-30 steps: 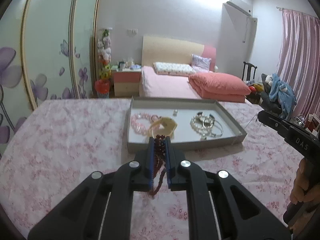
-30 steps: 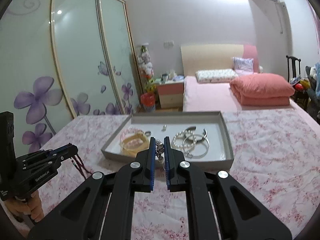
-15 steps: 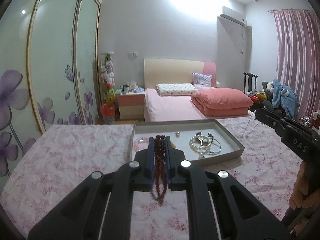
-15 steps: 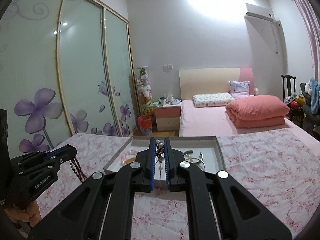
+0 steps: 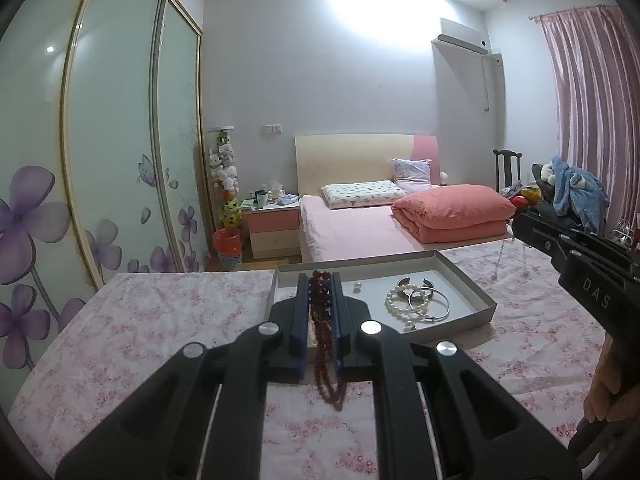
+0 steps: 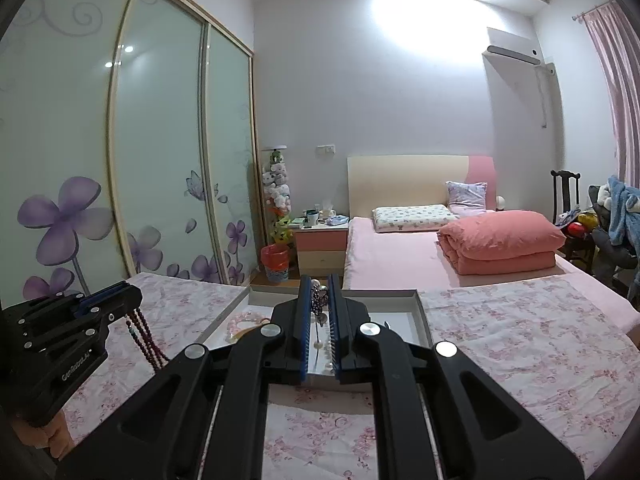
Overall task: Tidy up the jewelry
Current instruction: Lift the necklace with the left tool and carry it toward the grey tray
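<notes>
Above a flowered cloth (image 5: 160, 320), left gripper (image 5: 323, 280) pinched shut on red beads (image 5: 326, 344), loops dangling limp just short of the tray (image 5: 472, 280). Beside it, right gripper (image 6: 320, 288) clamped on a dark trinket (image 6: 319, 300) with a pearl drop (image 6: 319, 345), hanging before the same tray. Both likely light, floppy and prone to swing or tangle; best gripped across the strand, pearl probably slippery.
</notes>
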`<state>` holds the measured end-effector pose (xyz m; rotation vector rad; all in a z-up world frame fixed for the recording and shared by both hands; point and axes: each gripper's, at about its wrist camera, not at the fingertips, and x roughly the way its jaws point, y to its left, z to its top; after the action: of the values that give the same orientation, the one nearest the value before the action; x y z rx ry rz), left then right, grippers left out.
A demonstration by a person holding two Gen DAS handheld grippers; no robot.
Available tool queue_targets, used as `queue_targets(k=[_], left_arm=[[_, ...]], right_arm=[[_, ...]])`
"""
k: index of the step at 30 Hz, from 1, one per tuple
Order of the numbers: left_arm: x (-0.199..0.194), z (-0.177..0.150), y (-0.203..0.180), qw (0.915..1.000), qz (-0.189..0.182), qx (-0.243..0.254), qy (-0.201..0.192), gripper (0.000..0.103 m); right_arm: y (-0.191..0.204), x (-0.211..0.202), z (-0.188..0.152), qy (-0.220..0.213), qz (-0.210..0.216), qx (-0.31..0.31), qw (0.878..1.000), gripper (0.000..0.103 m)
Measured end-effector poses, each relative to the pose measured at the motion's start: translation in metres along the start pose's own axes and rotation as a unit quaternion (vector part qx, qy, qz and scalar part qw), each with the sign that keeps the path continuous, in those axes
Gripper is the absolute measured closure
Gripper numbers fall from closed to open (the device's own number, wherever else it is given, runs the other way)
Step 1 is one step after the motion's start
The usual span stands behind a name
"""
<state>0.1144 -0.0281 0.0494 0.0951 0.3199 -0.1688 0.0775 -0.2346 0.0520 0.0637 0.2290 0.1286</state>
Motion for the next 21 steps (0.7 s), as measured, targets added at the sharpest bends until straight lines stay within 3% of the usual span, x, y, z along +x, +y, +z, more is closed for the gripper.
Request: queue_targets(k=[21], left_arm=[[0.016,0.004,0.0,0.9997,0.024,-0.004,0.001,0.092]], right_arm=[[0.005,0.003,0.003,-0.019,-0.036,-0.018,0.999,0.094]])
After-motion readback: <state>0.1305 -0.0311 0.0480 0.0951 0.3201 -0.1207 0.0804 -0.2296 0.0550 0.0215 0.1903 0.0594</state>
